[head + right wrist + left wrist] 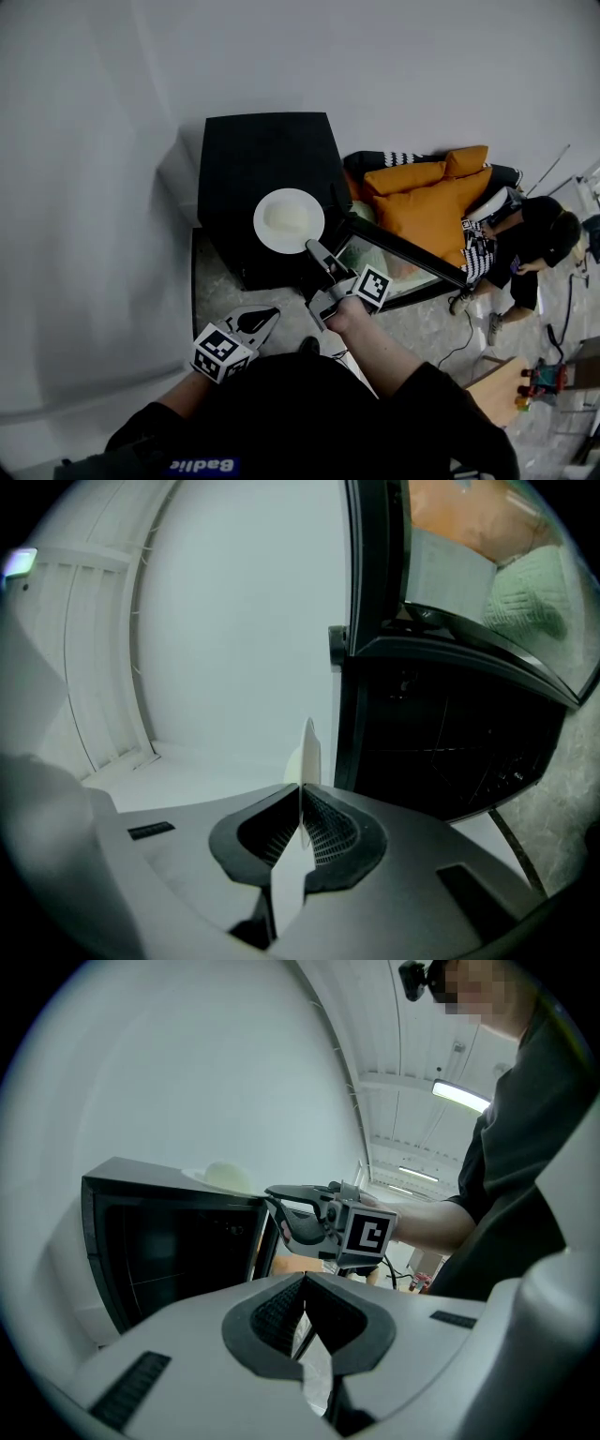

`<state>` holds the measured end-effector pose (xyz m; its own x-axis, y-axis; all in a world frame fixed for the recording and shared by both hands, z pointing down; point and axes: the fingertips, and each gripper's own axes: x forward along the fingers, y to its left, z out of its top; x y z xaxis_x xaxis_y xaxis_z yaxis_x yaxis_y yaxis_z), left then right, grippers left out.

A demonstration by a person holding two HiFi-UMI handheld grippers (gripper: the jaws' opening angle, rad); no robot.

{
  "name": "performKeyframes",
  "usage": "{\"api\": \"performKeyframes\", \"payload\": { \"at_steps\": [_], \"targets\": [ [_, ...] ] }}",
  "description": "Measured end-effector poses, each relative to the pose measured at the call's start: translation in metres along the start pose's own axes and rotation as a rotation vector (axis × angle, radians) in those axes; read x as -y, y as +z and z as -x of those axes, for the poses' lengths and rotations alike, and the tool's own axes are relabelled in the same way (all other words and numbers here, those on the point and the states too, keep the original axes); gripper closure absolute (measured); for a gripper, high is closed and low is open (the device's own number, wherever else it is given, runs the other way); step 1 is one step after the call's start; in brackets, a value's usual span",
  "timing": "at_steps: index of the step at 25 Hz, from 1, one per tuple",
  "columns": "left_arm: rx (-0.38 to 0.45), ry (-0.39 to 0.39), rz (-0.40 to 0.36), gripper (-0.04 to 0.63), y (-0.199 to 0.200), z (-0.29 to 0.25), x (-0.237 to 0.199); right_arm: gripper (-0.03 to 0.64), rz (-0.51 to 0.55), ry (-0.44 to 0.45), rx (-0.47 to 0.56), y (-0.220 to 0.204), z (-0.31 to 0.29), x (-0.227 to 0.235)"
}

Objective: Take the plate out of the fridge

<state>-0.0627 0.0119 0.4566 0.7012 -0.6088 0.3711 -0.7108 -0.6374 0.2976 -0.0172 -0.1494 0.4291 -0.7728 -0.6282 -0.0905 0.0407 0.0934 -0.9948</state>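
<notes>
A white plate [289, 220] with a pale lump of food on it hangs over the front of the black mini fridge [262, 164]. My right gripper [312, 247] is shut on the plate's near rim. In the right gripper view the plate [307, 752] shows edge-on, pinched between the pads of the right gripper [302, 794], left of the dark fridge interior [450, 742]. The fridge's glass door [403, 253] stands open to the right. My left gripper [267, 314] hangs lower left, shut and holding nothing. The left gripper view shows its own jaws [305, 1283], the fridge [169, 1241], the plate [220, 1177] and the right gripper [277, 1194].
Orange cushions [431, 202] lie right of the fridge behind the open door. A person [525, 244] sits on the floor at the far right. A wooden surface [497, 384] with small objects is at the lower right. A white wall runs behind and left of the fridge.
</notes>
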Motion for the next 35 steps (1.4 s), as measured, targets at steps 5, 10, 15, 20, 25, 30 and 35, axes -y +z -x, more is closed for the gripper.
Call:
{"api": "performKeyframes", "payload": {
  "at_steps": [5, 10, 15, 20, 25, 30, 35],
  "targets": [
    [0.005, 0.031, 0.013, 0.588, 0.001, 0.001, -0.008, 0.600, -0.021, -0.008, 0.021, 0.010, -0.017, 0.001],
    [0.009, 0.052, 0.025, 0.588, 0.004, 0.003, -0.013, 0.600, -0.035, -0.035, 0.035, 0.016, -0.031, 0.004],
    [0.010, 0.066, 0.031, 0.588, 0.002, 0.002, -0.017, 0.600, -0.054, -0.059, 0.073, 0.025, -0.038, 0.012],
    [0.007, 0.073, 0.038, 0.588, 0.000, 0.003, -0.023, 0.600, -0.054, -0.072, 0.093, 0.031, -0.047, 0.018],
    [-0.002, 0.074, 0.044, 0.588, -0.001, 0.003, -0.027, 0.601, -0.060, -0.087, 0.100, 0.030, -0.060, 0.023],
    [-0.008, 0.080, 0.045, 0.588, -0.003, 0.005, -0.018, 0.601, -0.061, -0.096, 0.104, 0.028, -0.061, 0.020],
    [-0.008, 0.089, 0.048, 0.588, -0.004, 0.008, -0.016, 0.601, -0.071, -0.103, 0.112, 0.029, -0.062, 0.022]
  ]
}}
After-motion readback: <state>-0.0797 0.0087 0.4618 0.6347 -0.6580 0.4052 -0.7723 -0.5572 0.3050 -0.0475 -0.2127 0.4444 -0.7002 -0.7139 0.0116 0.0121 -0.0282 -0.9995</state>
